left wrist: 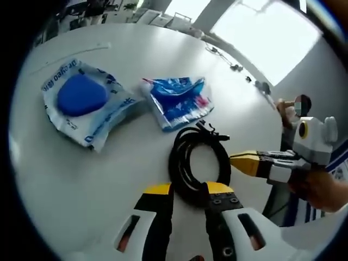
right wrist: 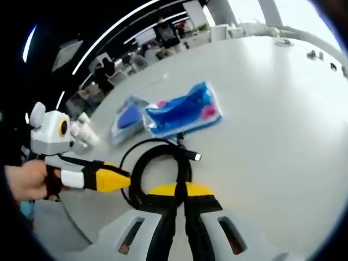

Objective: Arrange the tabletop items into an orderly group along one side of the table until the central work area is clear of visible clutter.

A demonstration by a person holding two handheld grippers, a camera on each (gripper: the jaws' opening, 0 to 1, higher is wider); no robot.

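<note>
A coiled black cable (left wrist: 198, 157) lies on the white table (left wrist: 81, 179) just ahead of my left gripper (left wrist: 188, 188), whose yellow-tipped jaws press on the near part of the coil. From the right, a hand brings my right gripper (left wrist: 235, 160) to the coil's right edge. In the right gripper view, my right gripper (right wrist: 181, 189) has its jaws nearly together on a strand of the cable (right wrist: 157, 155), while the left gripper (right wrist: 124, 181) meets the coil from the left. Beyond lie a clear packet with a blue pad (left wrist: 81, 100) (right wrist: 128, 117) and a blue printed packet (left wrist: 179, 100) (right wrist: 182, 114).
Small dark items (left wrist: 236, 68) sit along the table's far edge near the bright window. A white strip (left wrist: 70, 54) lies at the far left. Office furniture and people stand beyond the table (right wrist: 163, 32). Bare tabletop (right wrist: 283, 136) spreads to the right of the packets.
</note>
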